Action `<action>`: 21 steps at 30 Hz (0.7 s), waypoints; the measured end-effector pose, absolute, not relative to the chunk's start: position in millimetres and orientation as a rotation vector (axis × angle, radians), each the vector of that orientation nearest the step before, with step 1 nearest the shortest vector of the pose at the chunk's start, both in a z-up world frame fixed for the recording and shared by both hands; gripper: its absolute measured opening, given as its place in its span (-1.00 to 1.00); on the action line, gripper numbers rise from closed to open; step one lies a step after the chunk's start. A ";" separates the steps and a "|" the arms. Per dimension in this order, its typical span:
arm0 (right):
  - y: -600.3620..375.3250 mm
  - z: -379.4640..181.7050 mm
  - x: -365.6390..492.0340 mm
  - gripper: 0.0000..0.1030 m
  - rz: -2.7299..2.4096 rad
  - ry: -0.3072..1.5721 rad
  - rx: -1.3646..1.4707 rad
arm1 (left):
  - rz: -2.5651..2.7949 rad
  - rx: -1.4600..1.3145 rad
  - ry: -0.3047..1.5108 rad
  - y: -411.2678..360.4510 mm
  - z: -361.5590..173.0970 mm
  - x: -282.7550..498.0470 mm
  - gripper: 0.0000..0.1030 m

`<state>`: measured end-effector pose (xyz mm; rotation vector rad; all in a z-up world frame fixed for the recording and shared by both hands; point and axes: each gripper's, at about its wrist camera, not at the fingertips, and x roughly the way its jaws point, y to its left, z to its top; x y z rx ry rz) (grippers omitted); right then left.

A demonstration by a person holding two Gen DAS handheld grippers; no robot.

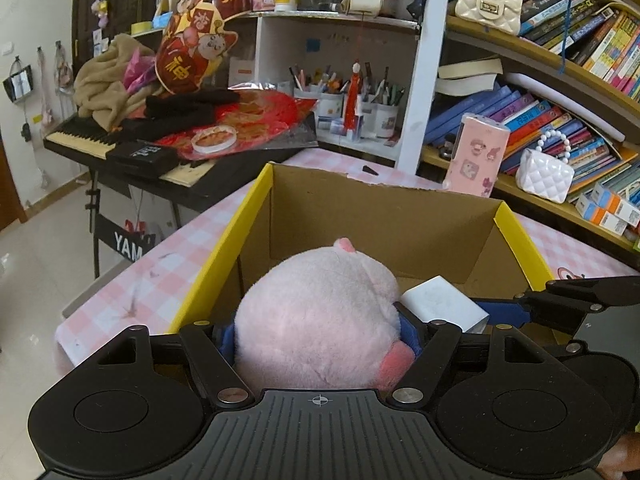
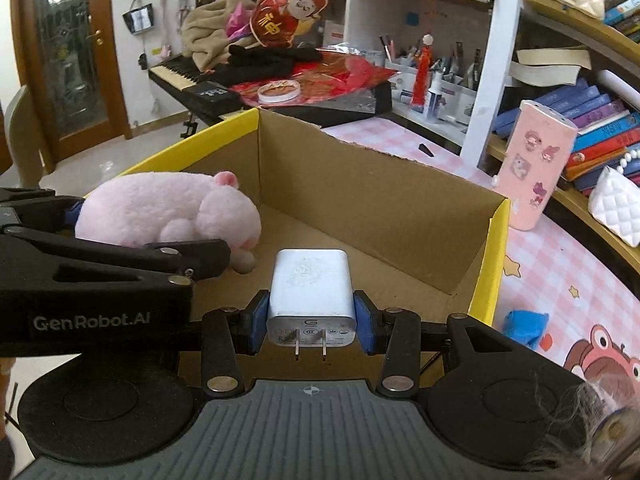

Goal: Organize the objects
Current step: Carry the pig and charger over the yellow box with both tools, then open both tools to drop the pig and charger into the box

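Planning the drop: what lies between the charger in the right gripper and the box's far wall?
In the right wrist view, only bare cardboard floor lies between the white charger and the box's far wall; the pink plush sits off to the left.

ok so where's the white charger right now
The white charger is clamped in the right tool, prongs toward the camera, over the cardboard box, just right of the pink plush held by the left tool.

Fuzzy pink cloth pig (image 1: 316, 320); smooth white plastic charger (image 2: 311, 288) with metal prongs; matt brown cardboard box (image 2: 376, 208), yellow outside; checked cloth on the surface (image 1: 132, 284)
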<state>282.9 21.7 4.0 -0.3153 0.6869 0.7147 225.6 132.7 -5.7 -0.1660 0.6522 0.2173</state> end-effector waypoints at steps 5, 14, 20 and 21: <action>22.7 4.2 288.0 -0.20 0.727 0.698 -0.337 | 0.219 -0.162 0.653 133.3 -6.5 228.8 0.52; 18.7 13.4 279.4 0.05 0.703 0.672 -0.321 | 0.158 -0.135 0.571 125.8 13.0 215.3 0.67; 10.1 35.5 259.8 0.06 0.668 0.608 -0.268 | 0.139 -0.150 0.499 125.9 35.0 192.6 0.67; 9.3 38.9 256.6 0.06 0.659 0.601 -0.260 | 0.138 -0.153 0.490 125.8 37.5 188.6 0.67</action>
